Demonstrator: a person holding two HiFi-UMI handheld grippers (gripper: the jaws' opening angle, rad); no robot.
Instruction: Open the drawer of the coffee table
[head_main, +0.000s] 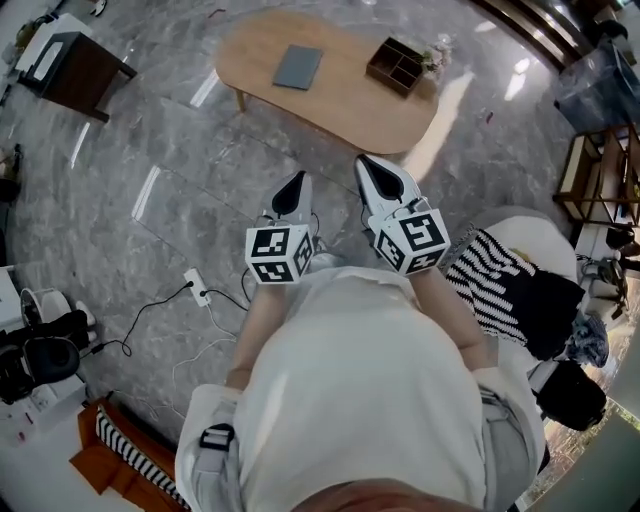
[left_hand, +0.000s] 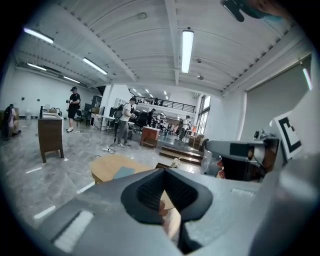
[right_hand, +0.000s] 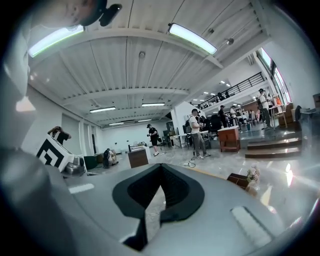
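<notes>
Short of the coffee table (head_main: 345, 110) — left gripper (head_main: 296, 181) and right gripper (head_main: 368, 166), fingers pressed together, empty; drawer unseen.

Head overhead, gripper views level; share coffee table (head_main: 345, 100).

Tube lights (left_hand: 187, 50) are glowing on the white ribbed ceiling (left_hand: 135, 45), and the grey marble floor (head_main: 180, 150) is reflecting them. A dark cabinet (head_main: 75, 65) is standing far left, a shelf (head_main: 600, 175) far right, and a power strip (head_main: 198, 287) is lying on the floor.
</notes>
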